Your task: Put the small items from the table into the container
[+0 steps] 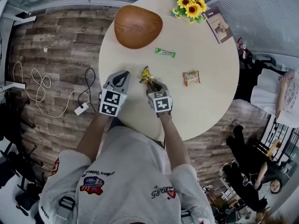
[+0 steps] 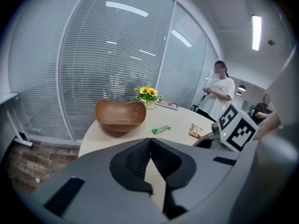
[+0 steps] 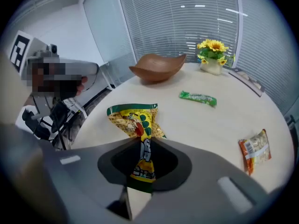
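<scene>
Round pale counter (image 1: 210,101): right tool (image 3: 142,141) is clamped on a yellow-green snack packet (image 3: 135,118), print unreadable; left tool (image 2: 150,143) beside it, jaws together, empty. Beyond both: green bar (image 1: 165,53), orange packet (image 1: 191,78), then wooden bowl (image 1: 138,26).

Sunflowers (image 1: 189,3) beside a booklet (image 1: 218,25) — white cable (image 1: 44,82) on wood floor (image 1: 56,41).

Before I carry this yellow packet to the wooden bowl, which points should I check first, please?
1. Right gripper clamps the yellow packet: ok.
2. Yellow packet clear of the table: cannot tell.
3. Wooden bowl has room: ok.
4. Left gripper, shut and empty, beside the path, not across it: ok.
5. Table cleared: not ok; green bar and orange packet lie on it.
</scene>
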`<move>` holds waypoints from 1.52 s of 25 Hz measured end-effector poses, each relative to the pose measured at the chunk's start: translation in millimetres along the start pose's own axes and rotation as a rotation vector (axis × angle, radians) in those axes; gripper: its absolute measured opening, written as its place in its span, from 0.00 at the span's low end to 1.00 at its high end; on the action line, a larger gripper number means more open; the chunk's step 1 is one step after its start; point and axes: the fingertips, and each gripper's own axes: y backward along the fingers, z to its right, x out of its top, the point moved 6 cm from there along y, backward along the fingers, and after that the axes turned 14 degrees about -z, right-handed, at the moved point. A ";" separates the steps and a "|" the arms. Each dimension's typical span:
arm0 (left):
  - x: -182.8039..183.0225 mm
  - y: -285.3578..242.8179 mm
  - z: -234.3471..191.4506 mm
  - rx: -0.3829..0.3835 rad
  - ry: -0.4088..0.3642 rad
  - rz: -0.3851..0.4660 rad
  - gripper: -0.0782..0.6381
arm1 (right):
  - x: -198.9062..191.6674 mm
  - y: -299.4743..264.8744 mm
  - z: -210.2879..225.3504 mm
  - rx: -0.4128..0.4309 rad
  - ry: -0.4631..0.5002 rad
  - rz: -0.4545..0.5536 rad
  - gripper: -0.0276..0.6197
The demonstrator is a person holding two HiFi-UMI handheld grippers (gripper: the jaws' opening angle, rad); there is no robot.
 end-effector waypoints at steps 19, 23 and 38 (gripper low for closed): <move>27.3 20.1 -30.2 0.040 0.055 0.030 0.12 | 275.3 1.5 10.6 -0.103 0.246 0.208 0.16; 20.9 18.7 -33.8 0.058 0.081 0.007 0.12 | 276.9 -8.8 10.4 -0.070 0.248 0.170 0.20; 26.1 -10.5 -3.0 -0.001 0.060 -0.014 0.12 | 110.3 60.7 33.8 -0.122 -0.016 0.418 0.18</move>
